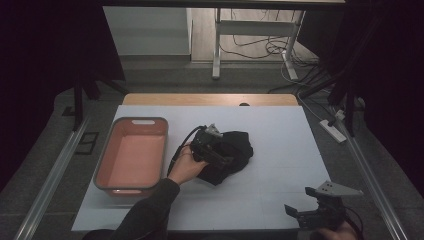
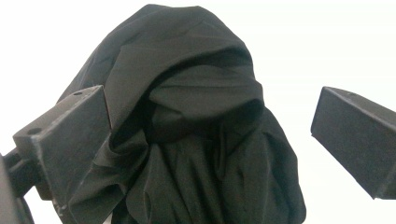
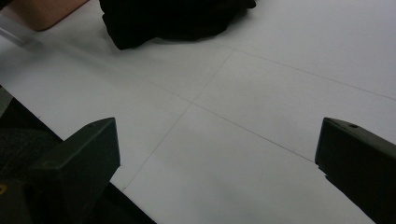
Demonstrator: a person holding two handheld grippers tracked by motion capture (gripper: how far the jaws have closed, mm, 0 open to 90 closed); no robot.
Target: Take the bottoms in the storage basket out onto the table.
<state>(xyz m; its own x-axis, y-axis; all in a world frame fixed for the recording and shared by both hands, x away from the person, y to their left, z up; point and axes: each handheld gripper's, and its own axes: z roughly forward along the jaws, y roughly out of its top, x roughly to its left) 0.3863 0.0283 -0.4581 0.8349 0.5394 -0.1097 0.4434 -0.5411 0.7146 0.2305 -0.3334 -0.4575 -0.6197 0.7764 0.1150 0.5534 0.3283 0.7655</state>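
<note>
Pink bin (image 1: 131,155) stands at the table's left, apparently empty. Just right of it, my left gripper (image 1: 212,150) hovers over the black cloth (image 1: 232,152), which lies crumpled near mid-table (image 1: 280,130); in the left gripper view the jaws stand wide, straddling the heap (image 2: 196,135) without pinching it. I judge the cloth light, limp and non-slippery: it should sag and trail once lifted, so I would bite a thick raised fold near the top of the heap rather than a thin edge. Far right, near the front edge, my right gripper (image 1: 312,212) idles with jaws wide apart, holding nothing.
</note>
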